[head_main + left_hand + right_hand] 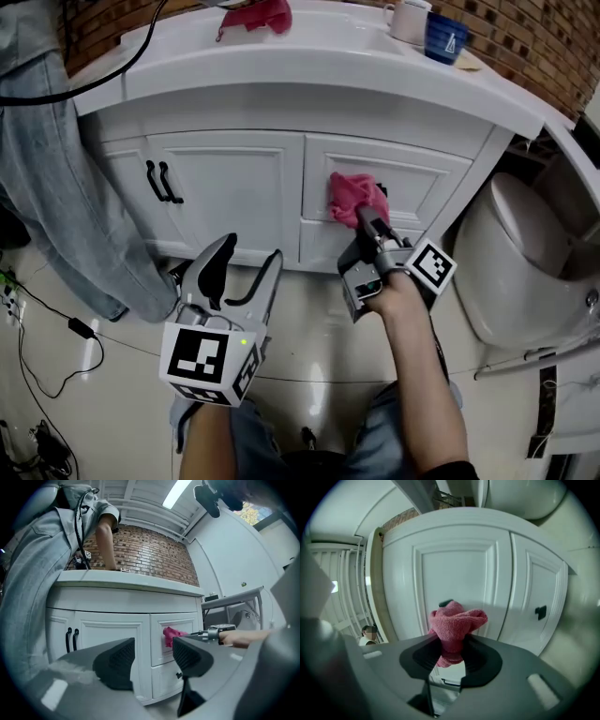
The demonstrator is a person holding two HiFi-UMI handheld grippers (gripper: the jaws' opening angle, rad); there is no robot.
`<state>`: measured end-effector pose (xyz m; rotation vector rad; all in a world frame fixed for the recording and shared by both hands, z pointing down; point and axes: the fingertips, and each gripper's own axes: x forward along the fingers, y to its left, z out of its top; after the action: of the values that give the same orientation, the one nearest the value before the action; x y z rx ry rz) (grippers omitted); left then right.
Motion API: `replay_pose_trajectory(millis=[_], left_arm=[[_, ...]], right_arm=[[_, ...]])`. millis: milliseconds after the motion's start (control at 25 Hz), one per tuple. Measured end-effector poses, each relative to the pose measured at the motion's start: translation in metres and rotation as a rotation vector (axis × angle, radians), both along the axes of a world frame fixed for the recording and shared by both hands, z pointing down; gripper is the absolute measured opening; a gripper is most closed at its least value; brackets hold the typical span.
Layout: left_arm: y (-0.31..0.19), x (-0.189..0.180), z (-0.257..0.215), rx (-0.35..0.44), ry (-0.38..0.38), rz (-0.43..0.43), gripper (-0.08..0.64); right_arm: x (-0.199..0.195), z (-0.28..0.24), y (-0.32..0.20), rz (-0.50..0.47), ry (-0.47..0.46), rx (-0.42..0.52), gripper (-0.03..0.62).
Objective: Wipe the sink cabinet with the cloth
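Our left gripper [246, 258], nearest the lens, carries a black-and-white square-marker cube [202, 361]. It hangs released, jaws apart with nothing between them, in front of the white panelled sink cabinet [234, 187]. Our right gripper [451, 646] is clenched on the pink terry cloth [457, 620]. The cloth sits against the cabinet's upper right drawer front [422, 173]. On the countertop stands a blue cup [445, 37] with a white mark we can't read.

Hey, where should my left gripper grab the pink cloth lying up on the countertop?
Probably pinch the raised fold at the top of the pink cloth, bringing the open left gripper down from above. It lies bunched in a heap on the countertop, so its folds stand up.
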<state>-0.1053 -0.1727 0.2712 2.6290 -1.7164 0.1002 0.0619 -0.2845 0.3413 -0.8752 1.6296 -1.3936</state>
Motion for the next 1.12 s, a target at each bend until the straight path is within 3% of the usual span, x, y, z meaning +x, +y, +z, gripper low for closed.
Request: replay_pose_trajectory(millis=[120,320,480,640,880,1120], left_arm=[[-0.006,0.016,0.004,-0.003,-0.008,0.03,0.261],[-0.013,0.047,0.007,-0.011,0.019,0.073,0.261],[-0.016,0.064,0.007,-0.009,0.036,0.093,0.261],[-0.018,0.062,0.008,-0.004,0.031,0.082,0.261],[-0.018,0.039,0.006,0.001,0.058,0.043,0.261],[-0.011,0.017,0.0,0.009,0.061,-0.001,0.261]], right_arm=[[0.055,-0.006,0.004,0.088,0.011,0.01,0.114],[0.17,0.005,-0.001,0.332,0.01,-0.026,0.112],[0.206,0.013,0.003,0.418,0.033,-0.032,0.112],[0.169,0.026,-0.001,0.374,0.062,-0.02,0.112],[0.038,0.044,-0.004,0.133,0.117,0.013,0.112],[-0.08,0.048,-0.004,-0.033,0.033,0.026,0.112]])
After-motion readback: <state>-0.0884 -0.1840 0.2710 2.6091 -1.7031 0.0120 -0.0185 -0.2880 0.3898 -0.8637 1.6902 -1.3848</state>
